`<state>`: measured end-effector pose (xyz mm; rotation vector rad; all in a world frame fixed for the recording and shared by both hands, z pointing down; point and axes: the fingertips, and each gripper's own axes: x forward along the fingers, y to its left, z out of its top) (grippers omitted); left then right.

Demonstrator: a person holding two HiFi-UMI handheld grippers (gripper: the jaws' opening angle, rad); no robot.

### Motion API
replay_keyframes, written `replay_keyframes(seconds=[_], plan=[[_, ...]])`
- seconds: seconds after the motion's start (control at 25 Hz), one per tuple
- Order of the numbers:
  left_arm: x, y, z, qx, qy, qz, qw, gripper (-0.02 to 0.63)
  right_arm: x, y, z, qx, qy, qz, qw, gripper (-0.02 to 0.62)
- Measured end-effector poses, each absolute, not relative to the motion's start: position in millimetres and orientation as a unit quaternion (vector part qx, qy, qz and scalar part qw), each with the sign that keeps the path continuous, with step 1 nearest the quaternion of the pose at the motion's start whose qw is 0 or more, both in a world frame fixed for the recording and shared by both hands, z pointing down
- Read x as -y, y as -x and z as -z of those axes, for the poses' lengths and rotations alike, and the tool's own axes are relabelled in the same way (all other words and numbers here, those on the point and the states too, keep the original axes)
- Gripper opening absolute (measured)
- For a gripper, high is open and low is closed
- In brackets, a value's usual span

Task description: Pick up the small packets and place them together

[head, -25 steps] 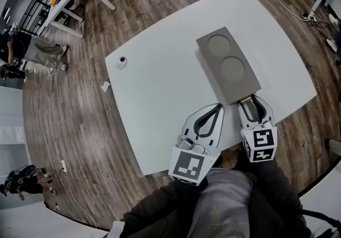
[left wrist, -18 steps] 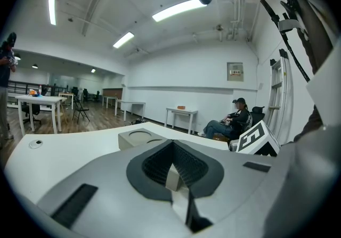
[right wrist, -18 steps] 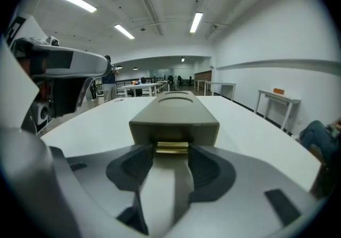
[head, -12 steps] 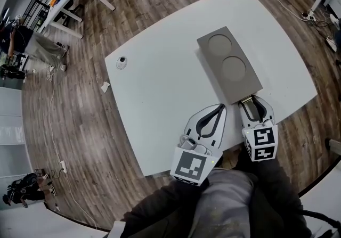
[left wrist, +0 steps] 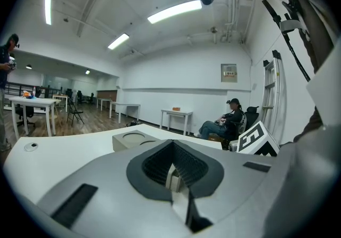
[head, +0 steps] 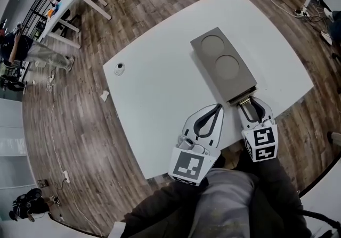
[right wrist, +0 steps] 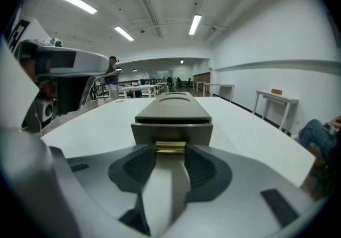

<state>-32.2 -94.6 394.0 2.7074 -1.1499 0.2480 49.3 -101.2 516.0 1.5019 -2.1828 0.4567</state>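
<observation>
A grey box point(head: 222, 66) with two round recesses in its top lies on the white table point(head: 160, 98). Its drawer front point(right wrist: 171, 131) faces me and stands a little out from the box. My right gripper point(head: 246, 101) is shut on the brass drawer handle point(right wrist: 170, 147), one jaw at each side of it. My left gripper point(head: 217, 108) rests beside it near the table's front edge, shut, with nothing between its fingers. The left gripper view shows the box point(left wrist: 133, 138) ahead to the left. No small packets are in view.
A small round white object point(head: 119, 66) sits near the table's far left edge. A paper scrap point(head: 105, 95) lies on the wooden floor beyond it. Other tables and seated or standing people are farther off in the room.
The head view has shifted slightly, so the table and box sit a little higher and further left. Both grippers keep their places relative to the box.
</observation>
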Motion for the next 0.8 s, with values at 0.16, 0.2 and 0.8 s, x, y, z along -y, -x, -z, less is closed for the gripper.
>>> replay_keyframes(seconds=[0.16,0.2,0.8], plan=[[85,24,-394,0.369,-0.92,-0.087,0.093,0.003,88,-53,-514,0.788,-0.55,-0.164,0.22,0.176],[82,22,-394,0.364,-0.923,-0.089,0.091,0.003,84,-54,-514,0.788,-0.552,-0.165,0.219,0.176],[14,-15,-377,0.367,-0.921,-0.113,0.063,0.003,10,-77,-514,0.797,-0.544,-0.163,0.204,0.176]])
